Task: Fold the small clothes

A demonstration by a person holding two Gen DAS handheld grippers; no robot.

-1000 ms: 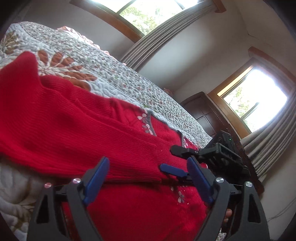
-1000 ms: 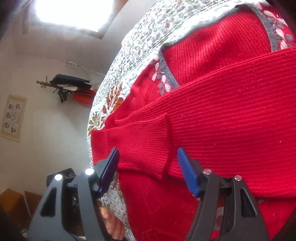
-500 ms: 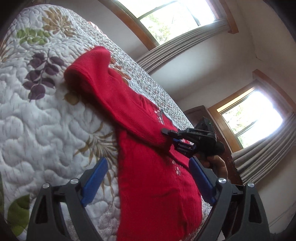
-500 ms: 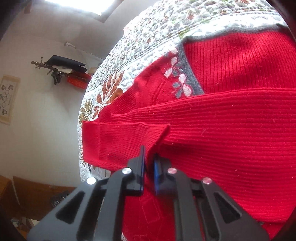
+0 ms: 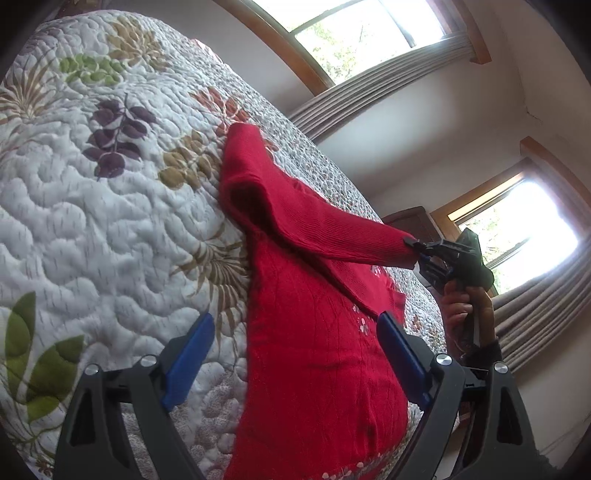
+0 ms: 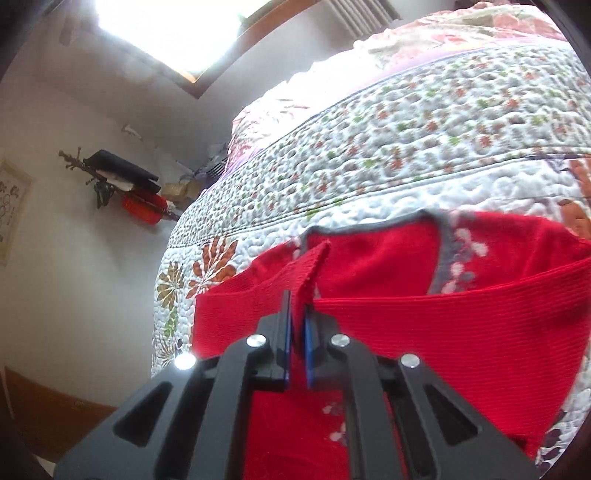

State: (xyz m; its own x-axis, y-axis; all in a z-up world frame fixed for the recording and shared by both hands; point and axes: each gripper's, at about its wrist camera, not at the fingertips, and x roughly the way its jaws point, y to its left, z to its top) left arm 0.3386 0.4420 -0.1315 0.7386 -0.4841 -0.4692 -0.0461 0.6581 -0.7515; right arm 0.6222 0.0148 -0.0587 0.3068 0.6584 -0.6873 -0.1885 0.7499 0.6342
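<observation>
Left gripper (image 5: pixel 295 354) at 6 o'clock, jaws wide, nothing between them, hovering over the lower part of the red sweater (image 5: pixel 314 354). Sweater lies flat on the quilted bed (image 5: pixel 92 221). Right gripper (image 6: pixel 297 325) has its jaws pinched tight on the sleeve cuff (image 6: pixel 314 266), lifting the sleeve (image 5: pixel 332 229) off the sweater body toward 3 o'clock. A hand (image 5: pixel 463 306) grips the right tool. Windows (image 5: pixel 354 33) with curtains (image 5: pixel 373 96) behind, 12 to 3 o'clock.

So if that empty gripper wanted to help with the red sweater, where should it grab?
Probably the hem edge of the red sweater nearest the open left gripper, coming in low along the quilt; that edge lies flat and free, while the right gripper holds the cuff.
</observation>
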